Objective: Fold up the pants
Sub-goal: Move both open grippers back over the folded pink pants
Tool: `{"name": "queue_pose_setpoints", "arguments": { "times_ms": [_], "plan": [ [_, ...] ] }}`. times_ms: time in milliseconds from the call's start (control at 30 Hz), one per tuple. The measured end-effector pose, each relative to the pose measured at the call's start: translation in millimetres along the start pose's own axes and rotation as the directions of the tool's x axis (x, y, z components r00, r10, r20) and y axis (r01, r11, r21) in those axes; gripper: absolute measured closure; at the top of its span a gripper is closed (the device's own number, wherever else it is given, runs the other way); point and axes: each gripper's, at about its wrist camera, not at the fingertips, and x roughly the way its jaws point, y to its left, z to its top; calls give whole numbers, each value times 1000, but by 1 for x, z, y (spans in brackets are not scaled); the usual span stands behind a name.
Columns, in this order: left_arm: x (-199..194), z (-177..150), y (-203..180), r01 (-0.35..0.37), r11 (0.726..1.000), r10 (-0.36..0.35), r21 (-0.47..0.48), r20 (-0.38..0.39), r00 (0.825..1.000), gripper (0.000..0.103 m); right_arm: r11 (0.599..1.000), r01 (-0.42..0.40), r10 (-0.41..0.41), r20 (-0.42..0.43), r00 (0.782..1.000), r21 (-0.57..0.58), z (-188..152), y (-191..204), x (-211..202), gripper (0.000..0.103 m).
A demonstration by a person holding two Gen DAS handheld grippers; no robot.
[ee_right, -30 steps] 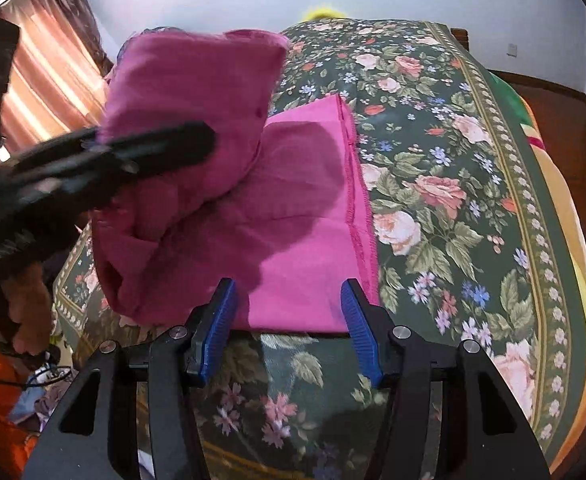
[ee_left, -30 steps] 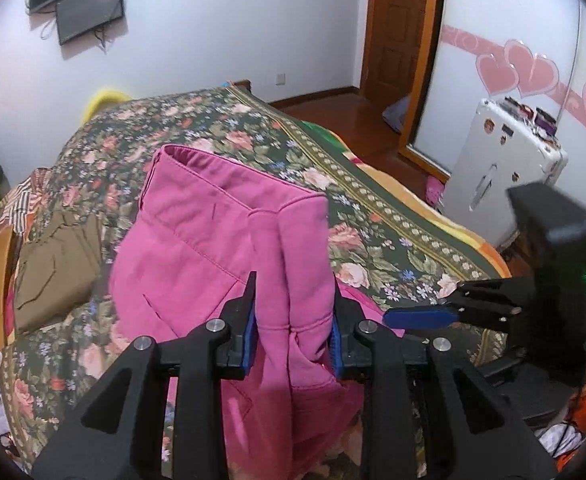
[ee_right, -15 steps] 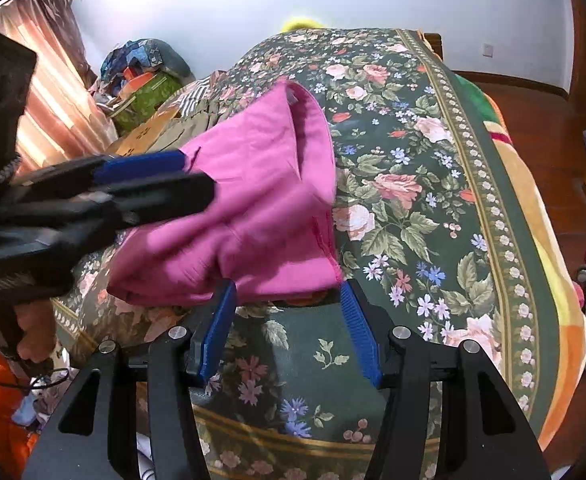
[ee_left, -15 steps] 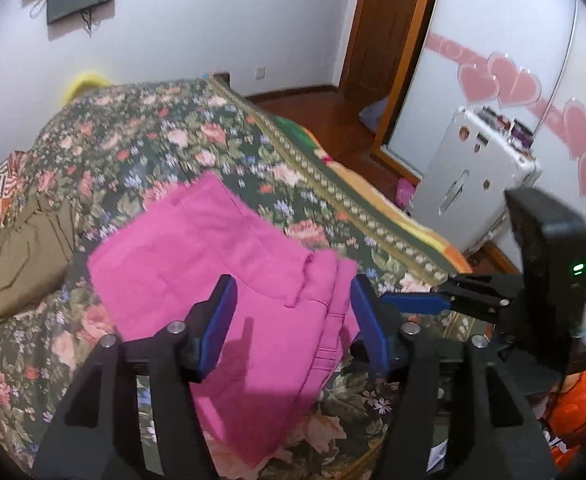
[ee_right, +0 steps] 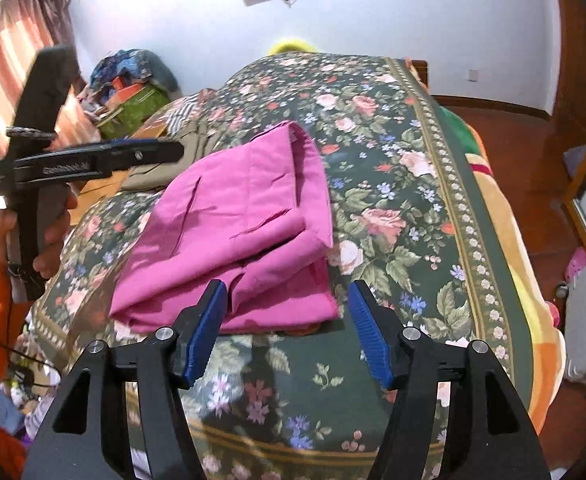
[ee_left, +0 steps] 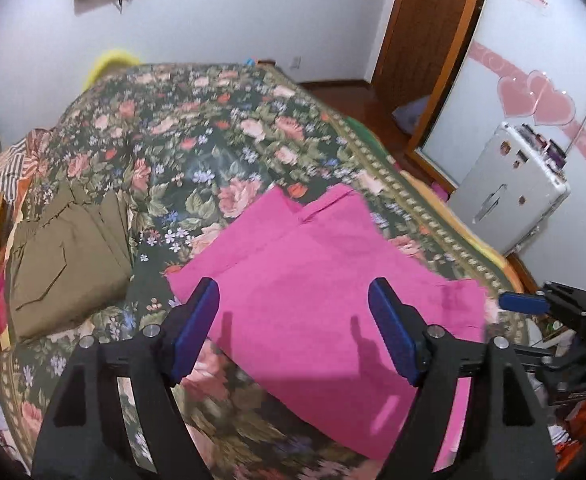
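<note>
Your left gripper [ee_left: 293, 328] hangs above the bed with its blue pads spread wide and nothing between them; the pink pants [ee_left: 325, 280] lie below it, and only the pads' shadows touch the cloth. Your right gripper [ee_right: 287, 332] is just as wide and just as empty, held low off the near edge of the pants, its pads framing the near hem without touching it, as far as the right wrist view shows.

Out from the claws, the pants sit near the foot corner of the floral bedspread [ee_right: 413, 208] as a compact stack. From the right wrist view you can see at least two layers, an upper panel doubled over a lower one, with the fold running along the side nearer the bed's middle. The top layer sits a little skewed, so a strip of the lower layer shows at the near end, and a few shallow creases cross the upper face.

I'd judge the folding itself essentially done: the bundle holds its shape with neither claw on it. What may be left is tidying, squaring the top layer over the bottom, pressing the creases flat, or moving the stack beside the olive garment [ee_left: 69, 260] lying folded further along the bed, well apart from the pink one
</note>
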Motion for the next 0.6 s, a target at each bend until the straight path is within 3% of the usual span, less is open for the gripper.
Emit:
{"name": "queue_pose_setpoints", "arguments": {
  "times_ms": [133, 300, 433, 600],
  "plan": [
    [24, 5, 12, -25, 1000, 25, 10, -37, 999, 26, 996, -46, 47, -4, 999, 74, 4, -2, 6, 43],
    [50, 11, 25, -17, 1000, 18, 21, -57, 998, 26, 998, -26, 27, -25, 999, 65, 10, 5, 12, 43],
    [70, 7, 33, 28, 999, -25, 29, -93, 995, 26, 996, -50, 53, -46, 998, 67, 14, 7, 21, 31],
    [80, -6, 45, 70, 997, -72, -16, -113, 991, 26, 999, -52, 53, -126, 991, 13, 8, 4, 49, 31]
  ]
}}
